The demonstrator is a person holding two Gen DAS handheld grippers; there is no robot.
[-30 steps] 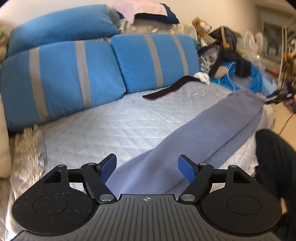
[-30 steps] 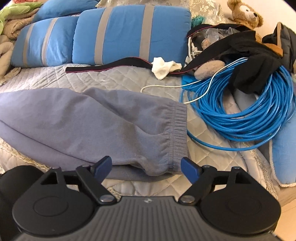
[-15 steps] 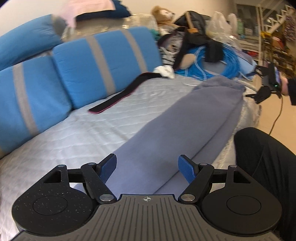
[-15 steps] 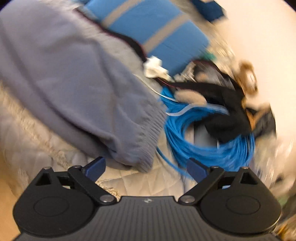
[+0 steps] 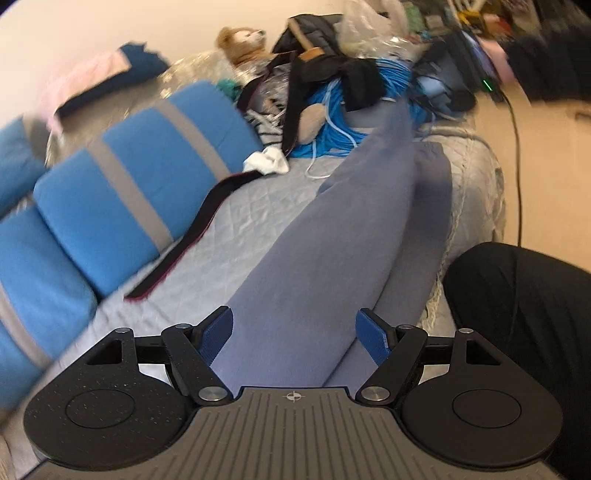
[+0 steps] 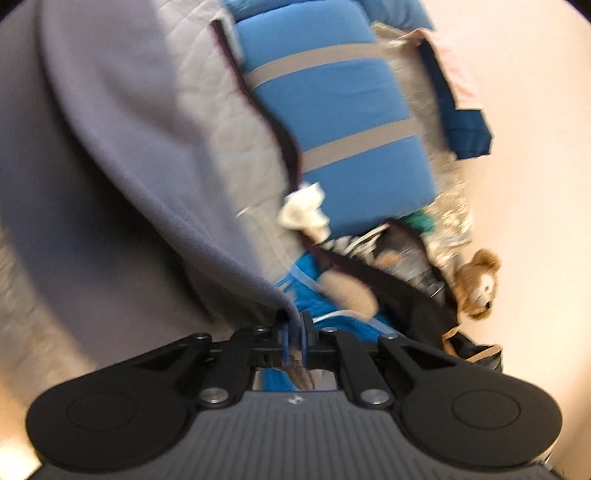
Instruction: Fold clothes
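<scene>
Sweatpants (image 5: 332, 236) hem pinched in R gripper (image 6: 294, 341); L gripper (image 5: 294, 332) spread wide above fabric, holding nothing.

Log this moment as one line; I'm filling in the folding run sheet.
stage: lifting one end | right gripper: shut on grey pants | left gripper: open, over pants | pants: partly raised off the bed

Cream wall (image 5: 110, 33), quilted bed (image 5: 258, 229), beige floor (image 5: 550, 177)

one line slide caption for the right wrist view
Right gripper shut on the cuff of the grey sweatpants, lifting it above the quilted bed.
</scene>
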